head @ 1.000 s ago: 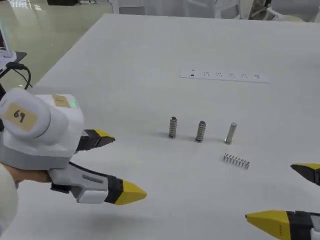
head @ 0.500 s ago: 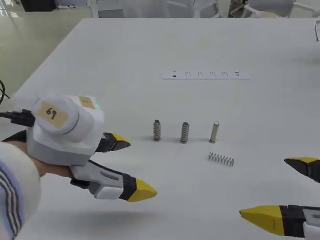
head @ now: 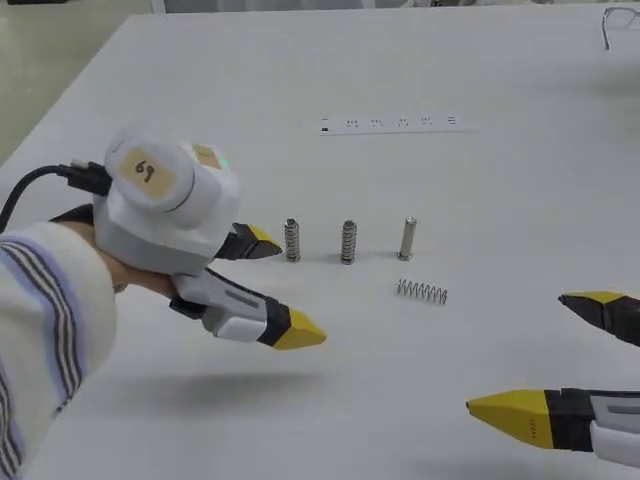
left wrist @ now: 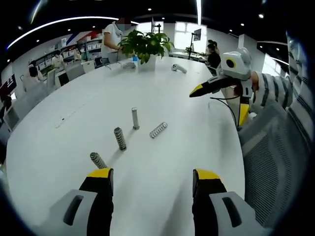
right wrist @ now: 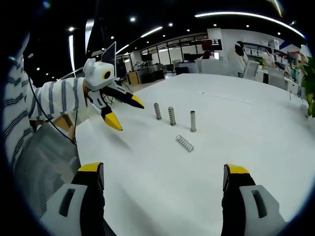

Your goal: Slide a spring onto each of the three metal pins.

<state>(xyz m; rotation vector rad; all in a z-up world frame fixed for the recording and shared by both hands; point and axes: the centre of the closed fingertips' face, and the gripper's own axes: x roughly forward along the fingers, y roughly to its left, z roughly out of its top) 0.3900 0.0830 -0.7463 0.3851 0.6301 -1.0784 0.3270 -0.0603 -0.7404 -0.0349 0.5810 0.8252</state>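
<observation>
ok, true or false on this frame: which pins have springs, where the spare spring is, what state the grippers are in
1. In the head view, the left pin and middle pin each carry a spring. True.
2. The right pin carries a spring too. False: it is bare.
3. The right gripper holds the loose spring. False: the spring lies on the table near the bare pin, and that gripper is open and empty.
4. The left gripper is open and empty. True.
5. A white power strip lies beyond the pins. True.
</observation>
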